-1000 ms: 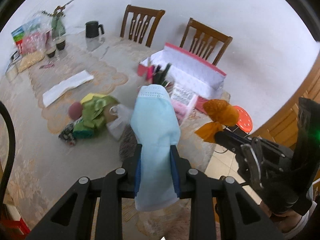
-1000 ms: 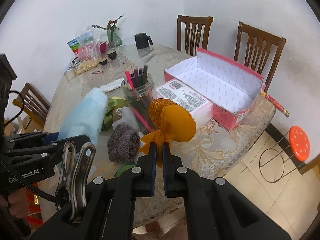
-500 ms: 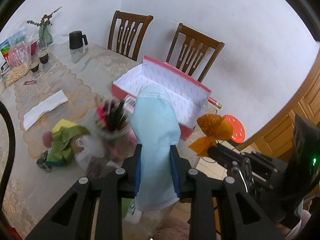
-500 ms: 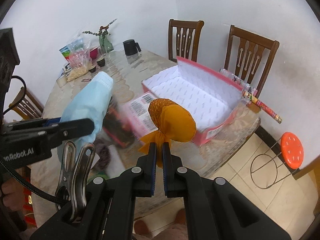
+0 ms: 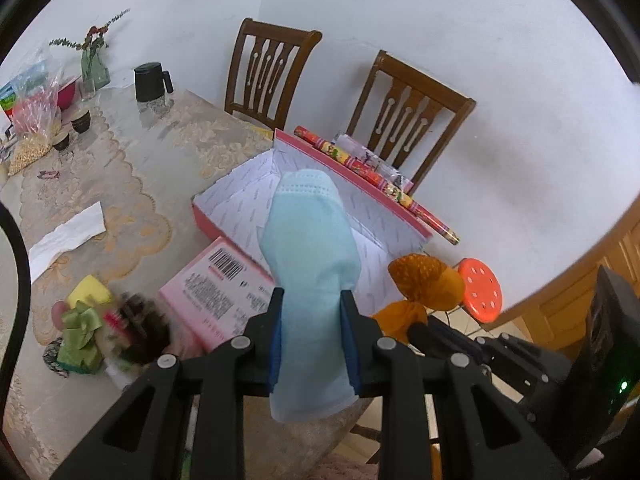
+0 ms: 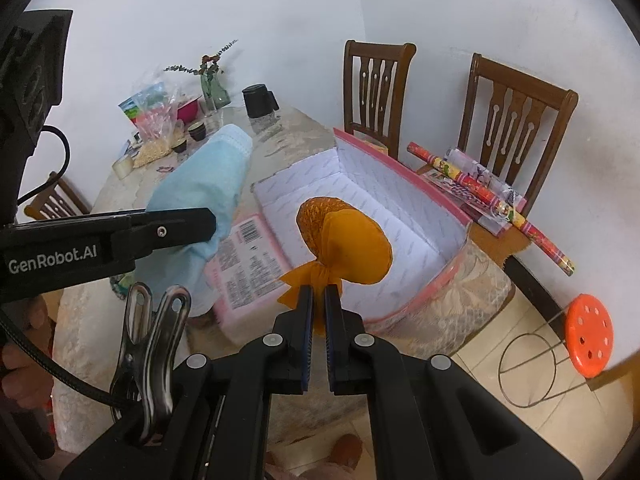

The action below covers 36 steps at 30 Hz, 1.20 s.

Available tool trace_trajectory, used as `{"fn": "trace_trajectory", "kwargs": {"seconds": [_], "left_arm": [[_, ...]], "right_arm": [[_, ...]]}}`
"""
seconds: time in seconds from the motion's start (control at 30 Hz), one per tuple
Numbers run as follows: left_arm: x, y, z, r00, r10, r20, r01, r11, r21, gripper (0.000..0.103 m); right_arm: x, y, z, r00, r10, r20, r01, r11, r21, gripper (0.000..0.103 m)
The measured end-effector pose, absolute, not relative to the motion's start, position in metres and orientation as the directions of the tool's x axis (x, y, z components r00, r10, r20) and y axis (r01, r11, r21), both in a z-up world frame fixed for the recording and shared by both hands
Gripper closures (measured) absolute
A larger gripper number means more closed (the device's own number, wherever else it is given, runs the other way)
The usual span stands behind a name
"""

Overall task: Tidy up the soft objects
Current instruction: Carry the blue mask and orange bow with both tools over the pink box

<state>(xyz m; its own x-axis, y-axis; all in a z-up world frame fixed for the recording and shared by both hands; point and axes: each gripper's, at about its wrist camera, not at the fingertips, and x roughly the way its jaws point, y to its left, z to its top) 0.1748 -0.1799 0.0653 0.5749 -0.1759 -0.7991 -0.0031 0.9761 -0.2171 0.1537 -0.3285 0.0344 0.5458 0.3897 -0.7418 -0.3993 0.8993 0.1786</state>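
Two wooden chairs (image 5: 272, 76) stand against a white wall. A black mug (image 5: 150, 82) and flower vase (image 5: 94, 68) sit on the surface (image 5: 120, 168); an orange stool (image 6: 588, 338) stands on the floor.

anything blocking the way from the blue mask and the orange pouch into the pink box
Nothing visible does. The blue mask, clamped in the left gripper, and the orange pouch, pinched by the right gripper, are both held up in front of the open, empty pink box.
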Motion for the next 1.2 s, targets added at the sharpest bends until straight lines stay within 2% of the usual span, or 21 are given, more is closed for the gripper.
{"fn": "trace_trajectory", "kwargs": {"seconds": [0.63,1.2], "left_arm": [[0.266,-0.201,0.006,0.488,-0.110,-0.866,-0.155,0.965,-0.211,0.077],[0.305,-0.203,-0.039,0.406,-0.074,-0.911,-0.192,0.968,-0.164,0.076]], "right_arm": [[0.244,-0.354,-0.010,0.440,0.426,-0.791,-0.469,0.860,0.203,0.096],[0.277,-0.355,-0.037,0.381,0.419,-0.824,-0.472,0.855,0.217,0.096]]}}
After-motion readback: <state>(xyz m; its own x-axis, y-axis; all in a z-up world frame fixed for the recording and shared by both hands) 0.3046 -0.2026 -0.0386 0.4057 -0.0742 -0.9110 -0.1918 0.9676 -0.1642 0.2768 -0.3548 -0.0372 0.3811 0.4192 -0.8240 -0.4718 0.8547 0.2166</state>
